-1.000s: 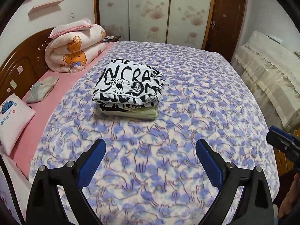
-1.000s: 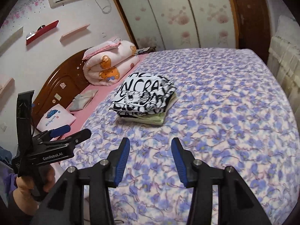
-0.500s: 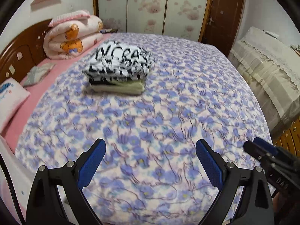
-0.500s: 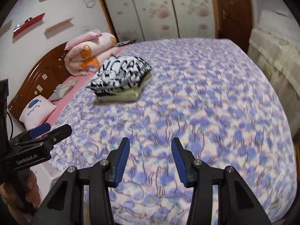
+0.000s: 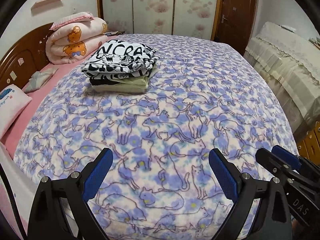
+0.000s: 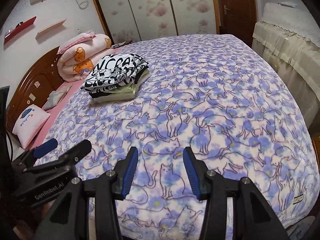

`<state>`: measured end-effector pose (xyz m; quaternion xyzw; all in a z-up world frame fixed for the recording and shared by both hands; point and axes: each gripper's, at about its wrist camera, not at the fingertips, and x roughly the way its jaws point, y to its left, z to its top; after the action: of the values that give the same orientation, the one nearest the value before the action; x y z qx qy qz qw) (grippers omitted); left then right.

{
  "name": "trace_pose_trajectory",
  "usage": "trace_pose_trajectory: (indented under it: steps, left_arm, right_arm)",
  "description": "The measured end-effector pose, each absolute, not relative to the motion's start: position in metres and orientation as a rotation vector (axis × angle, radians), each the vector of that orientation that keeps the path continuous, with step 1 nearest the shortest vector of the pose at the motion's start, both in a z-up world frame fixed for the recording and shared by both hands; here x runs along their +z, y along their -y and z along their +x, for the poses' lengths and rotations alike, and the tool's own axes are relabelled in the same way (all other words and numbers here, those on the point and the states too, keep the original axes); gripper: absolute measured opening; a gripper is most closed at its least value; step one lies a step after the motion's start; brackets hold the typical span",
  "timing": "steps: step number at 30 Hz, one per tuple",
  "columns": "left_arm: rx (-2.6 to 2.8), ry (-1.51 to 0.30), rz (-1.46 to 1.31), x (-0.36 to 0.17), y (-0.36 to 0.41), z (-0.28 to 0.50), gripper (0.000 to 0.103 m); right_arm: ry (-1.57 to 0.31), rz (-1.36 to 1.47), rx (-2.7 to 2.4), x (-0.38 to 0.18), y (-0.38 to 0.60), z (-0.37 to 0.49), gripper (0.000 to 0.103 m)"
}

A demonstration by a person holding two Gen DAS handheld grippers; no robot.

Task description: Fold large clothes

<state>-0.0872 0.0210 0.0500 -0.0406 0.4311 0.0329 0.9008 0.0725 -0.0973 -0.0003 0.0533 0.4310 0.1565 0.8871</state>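
A stack of folded clothes lies on the far left part of the purple cat-print blanket. The top piece is black and white with big letters; a pale green garment lies under it. The stack also shows in the right wrist view. My left gripper hangs open over the blanket's near edge, nothing between its blue pads. My right gripper is open beside it, jaws closer together, also empty. Each gripper is far short of the stack.
A rolled pink quilt with bears sits by the wooden headboard, with a pink pillow in front of it. Cloth-covered furniture runs along the bed's right side. Wardrobe doors and a brown door stand behind.
Both grippers have sunk and drawn back toward the bed's near edge, so the stack sits farther off. The right gripper has rolled slightly. Neither jaw gap has visibly changed.
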Motion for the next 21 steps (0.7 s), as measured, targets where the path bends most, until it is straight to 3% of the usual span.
trace_pose_trajectory:
  steps: [21]
  left_arm:
    - [0.073, -0.904, -0.040, 0.040, -0.014, -0.094, 0.096]
  right_arm:
    - [-0.902, 0.104, 0.295, -0.015, 0.100, 0.067, 0.051]
